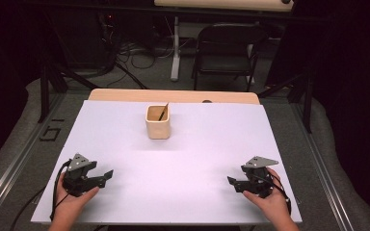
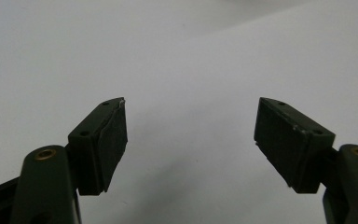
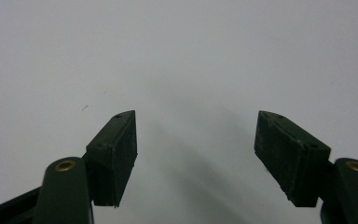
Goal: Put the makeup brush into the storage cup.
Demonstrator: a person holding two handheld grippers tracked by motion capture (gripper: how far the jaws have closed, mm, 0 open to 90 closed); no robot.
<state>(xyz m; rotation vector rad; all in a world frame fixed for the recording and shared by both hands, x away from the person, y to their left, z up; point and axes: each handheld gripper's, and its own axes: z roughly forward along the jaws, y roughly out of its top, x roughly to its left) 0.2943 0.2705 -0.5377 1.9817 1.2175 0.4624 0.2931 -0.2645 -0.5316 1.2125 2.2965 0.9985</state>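
Note:
A pale wooden cup [image 1: 158, 122] stands upright on the white table [image 1: 125, 144], toward its far middle, with a thin dark stick [image 1: 164, 111] leaning inside it. My left gripper [image 1: 107, 175] rests near the front left of the table, held by a hand, and points toward the middle. In the left gripper view its jaws stand wide apart with nothing between them [image 2: 191, 135]. My right gripper [image 1: 232, 182] lies near the front right, pointing inward. Its jaws are also spread with only bare table between them [image 3: 196, 149].
Behind the table stand a black folding chair [image 1: 226, 48], a white post [image 1: 175, 48] and tangled cables [image 1: 130, 53] on the grey floor. Metal rails [image 1: 9, 168] run along both sides of the table.

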